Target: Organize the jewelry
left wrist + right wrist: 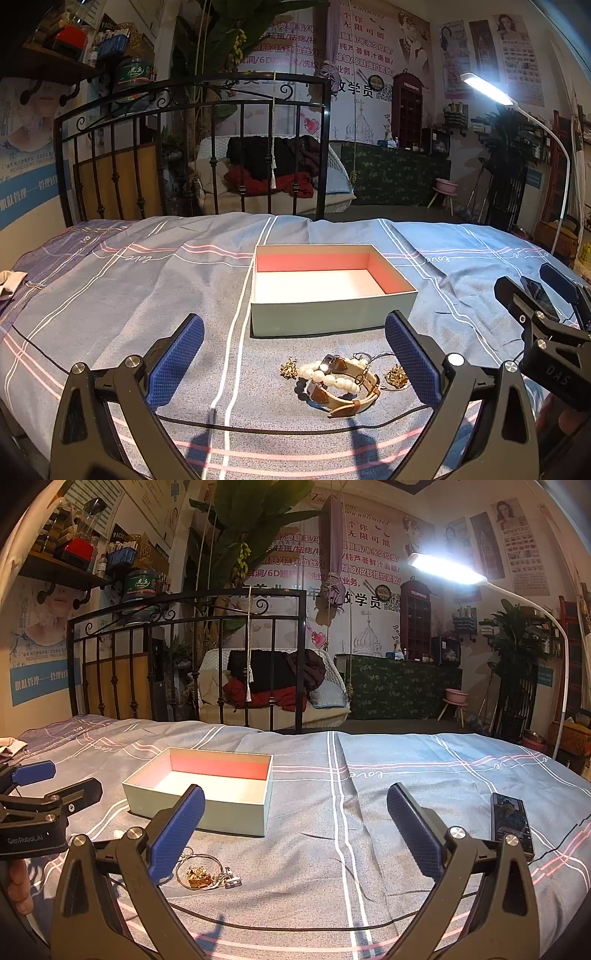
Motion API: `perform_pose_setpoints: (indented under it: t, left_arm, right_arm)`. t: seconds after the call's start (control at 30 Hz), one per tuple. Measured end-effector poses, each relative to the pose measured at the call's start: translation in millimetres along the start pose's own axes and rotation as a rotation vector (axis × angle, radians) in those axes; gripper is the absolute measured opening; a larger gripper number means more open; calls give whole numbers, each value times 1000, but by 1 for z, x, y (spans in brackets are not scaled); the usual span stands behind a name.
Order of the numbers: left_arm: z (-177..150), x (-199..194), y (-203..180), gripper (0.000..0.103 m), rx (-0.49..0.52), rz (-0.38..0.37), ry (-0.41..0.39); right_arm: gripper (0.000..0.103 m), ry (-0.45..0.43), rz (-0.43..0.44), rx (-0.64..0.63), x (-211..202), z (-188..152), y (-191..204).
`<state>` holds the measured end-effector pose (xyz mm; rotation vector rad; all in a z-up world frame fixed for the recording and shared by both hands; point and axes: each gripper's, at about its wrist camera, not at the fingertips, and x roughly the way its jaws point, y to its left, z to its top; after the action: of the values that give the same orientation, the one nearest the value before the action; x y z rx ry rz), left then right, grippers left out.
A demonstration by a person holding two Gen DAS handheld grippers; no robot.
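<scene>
An open pale-green box [325, 314] with a pink and white inside stands empty on the blue plaid bedspread; it also shows in the right wrist view [207, 812]. In front of it lies a heap of jewelry: a pearl bracelet [328, 378], a tan leather watch strap [354, 397], a gold brooch [289, 368] and a gold pendant [397, 376]. In the right wrist view a gold pendant on a thin ring [199, 875] shows beside the left finger. My left gripper [295, 363] is open just above the heap. My right gripper [295, 840] is open and empty, right of the heap.
A black phone [511, 825] lies on the bedspread at the right. A black cable [295, 428] crosses the bed near me. A black iron bed frame [192, 147] stands at the far edge. A white floor lamp [447, 570] shines from the right.
</scene>
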<state>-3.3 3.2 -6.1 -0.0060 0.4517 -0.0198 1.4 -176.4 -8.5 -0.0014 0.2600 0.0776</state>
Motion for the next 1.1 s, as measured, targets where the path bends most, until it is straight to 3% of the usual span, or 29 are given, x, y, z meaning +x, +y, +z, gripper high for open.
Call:
perform_pose_setpoints:
  t: [1.1]
  left_arm:
    - [1, -5, 0, 97, 6, -26, -9]
  right_arm:
    - [97, 1, 3, -3, 1, 0, 1]
